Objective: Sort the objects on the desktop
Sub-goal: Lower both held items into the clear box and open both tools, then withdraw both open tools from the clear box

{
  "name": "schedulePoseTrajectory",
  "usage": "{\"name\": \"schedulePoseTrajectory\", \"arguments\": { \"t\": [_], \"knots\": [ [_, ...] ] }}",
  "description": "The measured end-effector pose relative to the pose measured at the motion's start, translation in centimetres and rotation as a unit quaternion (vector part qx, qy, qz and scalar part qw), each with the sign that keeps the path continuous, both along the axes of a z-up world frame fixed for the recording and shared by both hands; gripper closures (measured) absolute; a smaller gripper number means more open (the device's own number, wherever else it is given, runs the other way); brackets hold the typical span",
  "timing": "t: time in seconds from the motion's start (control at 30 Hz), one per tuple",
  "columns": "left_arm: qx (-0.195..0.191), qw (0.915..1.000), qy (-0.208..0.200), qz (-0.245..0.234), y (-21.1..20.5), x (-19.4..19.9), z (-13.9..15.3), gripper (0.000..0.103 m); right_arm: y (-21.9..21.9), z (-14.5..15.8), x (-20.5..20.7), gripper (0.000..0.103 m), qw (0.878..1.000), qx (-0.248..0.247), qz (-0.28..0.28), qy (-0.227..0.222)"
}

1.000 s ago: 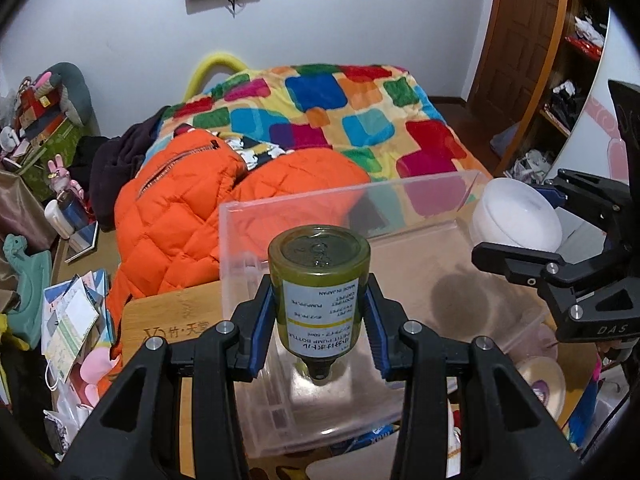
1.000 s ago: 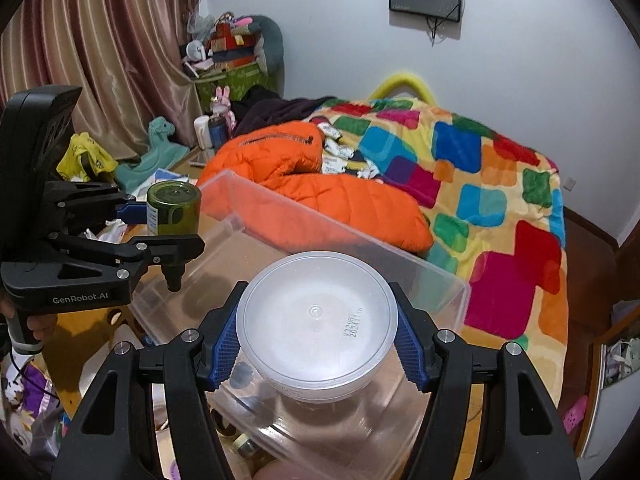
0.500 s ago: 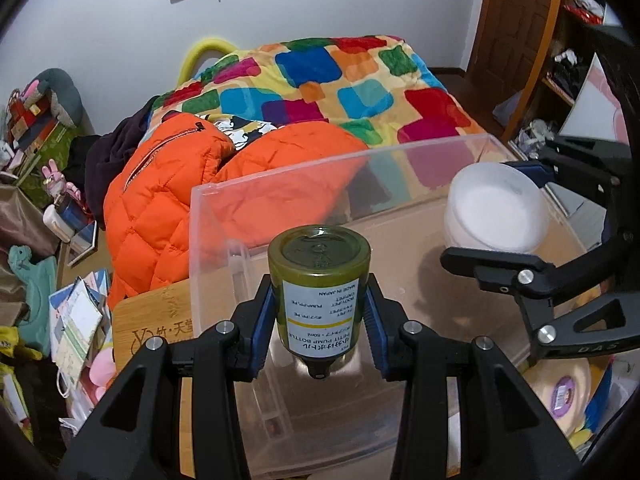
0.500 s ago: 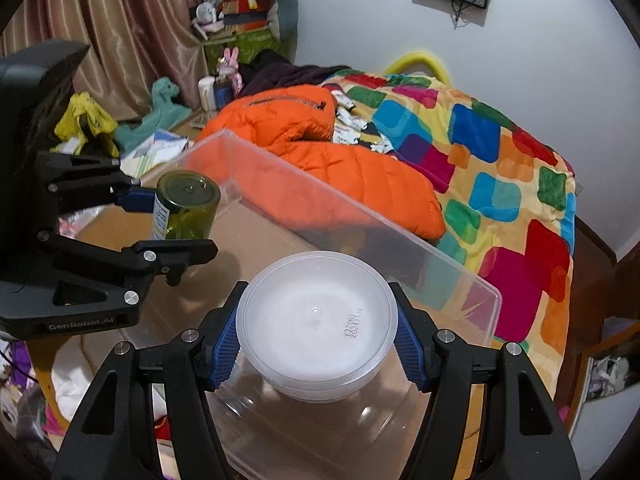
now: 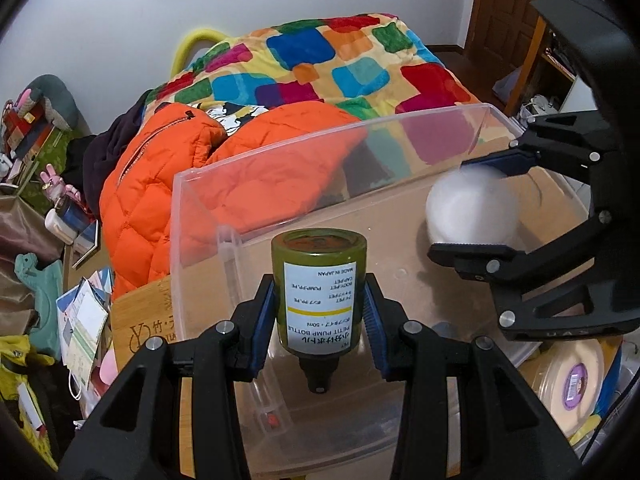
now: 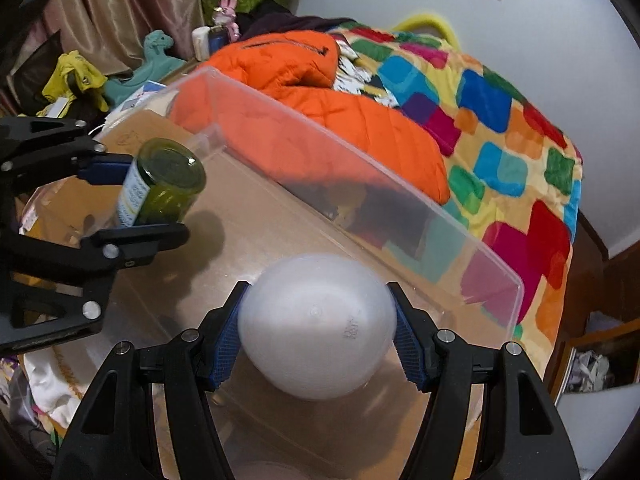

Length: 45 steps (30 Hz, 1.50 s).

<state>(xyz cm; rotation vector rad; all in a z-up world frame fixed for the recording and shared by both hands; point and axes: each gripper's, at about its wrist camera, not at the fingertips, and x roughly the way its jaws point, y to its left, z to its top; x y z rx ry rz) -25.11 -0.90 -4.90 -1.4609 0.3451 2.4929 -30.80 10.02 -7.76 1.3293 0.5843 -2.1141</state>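
readable text at this moment

green bottle [image 5: 319, 292] carried a white label, upside down in the left wrist view: "made in japan", "petit pump bottle", "50ml", "pump:pp,pe", plus japanese lines too small to read. wooden board [image 5: 148, 316] bore a "y" logo with the character "竹". white tub [image 6: 316, 326] had a small printed code, blurred and unreadable.

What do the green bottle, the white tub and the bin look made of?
Green bottle: translucent glossy plastic; its label reads PET. White tub: frosted, milky plastic, likely, with a moulded mark on its base. Bin: clear rigid plastic; the orange jacket shows through its wall.
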Motion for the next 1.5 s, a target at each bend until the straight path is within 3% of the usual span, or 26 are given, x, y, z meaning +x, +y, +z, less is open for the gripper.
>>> {"name": "schedulePoseTrajectory", "arguments": {
  "t": [0.2, 0.3, 0.47, 0.53, 0.7, 0.9, 0.97, 1.0, 1.5],
  "knots": [
    [-0.007, 1.0000, 0.007, 0.003, 0.0, 0.0, 0.0, 0.059, -0.2, 0.0, 0.2, 0.044, 1.000, 0.006, -0.003, 0.000],
    [-0.007, 0.9999, 0.013, 0.005, -0.1, 0.0, 0.1, 0.047, -0.2, 0.2, 0.3, 0.042, 1.000, 0.006, -0.006, 0.002],
    [-0.010, 0.9997, 0.021, 0.005, 0.1, 0.1, 0.4, 0.038, 0.1, 0.9, 0.9, 0.041, 1.000, 0.010, -0.007, 0.018],
    [-0.010, 0.9996, 0.025, 0.007, 0.0, 0.3, 0.6, 0.029, 0.2, 1.4, 1.1, 0.041, 0.999, 0.014, -0.007, 0.029],
    [-0.019, 0.9995, 0.024, 0.003, 0.2, 0.7, 1.0, 0.029, 0.7, 2.9, 2.2, 0.037, 0.997, 0.013, -0.009, 0.069],
    [-0.012, 0.9995, 0.026, 0.014, -0.1, 1.6, 2.2, 0.028, 1.8, 4.6, 2.9, 0.034, 0.997, -0.002, -0.022, 0.075],
    [-0.010, 0.9995, 0.026, 0.017, -0.2, 1.8, 2.6, 0.024, 2.1, 5.2, 3.4, 0.032, 0.996, -0.004, -0.024, 0.082],
    [-0.008, 0.9994, 0.028, 0.019, -0.3, 2.0, 2.9, 0.017, 2.2, 5.5, 3.7, 0.031, 0.996, -0.003, -0.026, 0.087],
    [-0.001, 0.9951, 0.097, 0.017, 0.0, 7.9, 7.7, 0.007, 4.9, 9.6, 8.9, 0.026, 0.988, -0.031, -0.046, 0.142]
  ]
}}
